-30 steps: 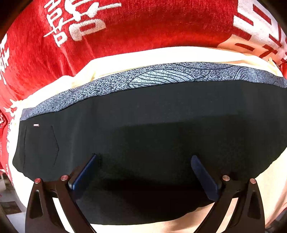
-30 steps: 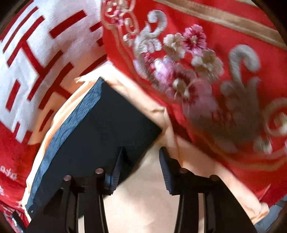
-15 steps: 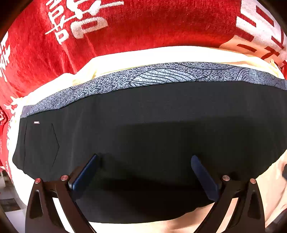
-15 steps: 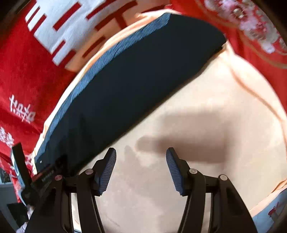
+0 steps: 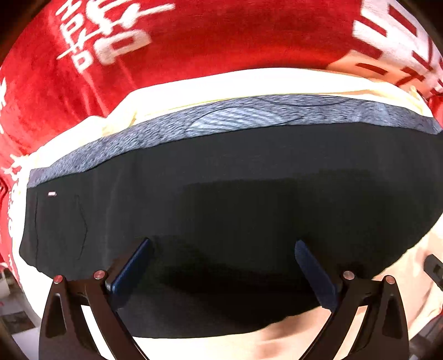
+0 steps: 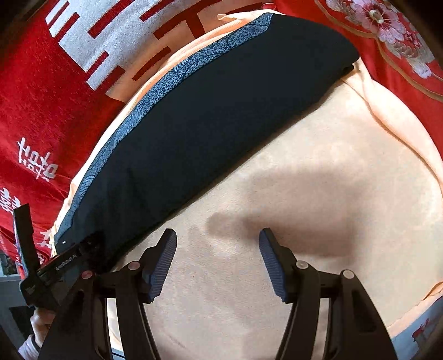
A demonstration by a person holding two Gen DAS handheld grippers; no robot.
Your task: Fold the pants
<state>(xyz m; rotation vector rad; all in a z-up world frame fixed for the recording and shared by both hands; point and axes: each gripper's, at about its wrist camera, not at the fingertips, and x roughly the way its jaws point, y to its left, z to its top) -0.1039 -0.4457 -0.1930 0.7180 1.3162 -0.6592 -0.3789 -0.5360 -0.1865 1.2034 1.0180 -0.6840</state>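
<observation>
We see a red plush blanket (image 5: 210,47) with white woven characters and pink embroidered flowers serving as the supporting surface. Directly on it lies a pale peach, suede-like cloth (image 6: 318,193), spread fairly flat with a raised fold along one edge. On that cloth rest folded black pants (image 5: 249,177) with a blue-grey patterned waistband strip.

A pale peach blanket (image 6: 318,155) lies spread over a red bedcover (image 5: 221,41) patterned with white characters and embroidered pink flowers (image 6: 387,22).
</observation>
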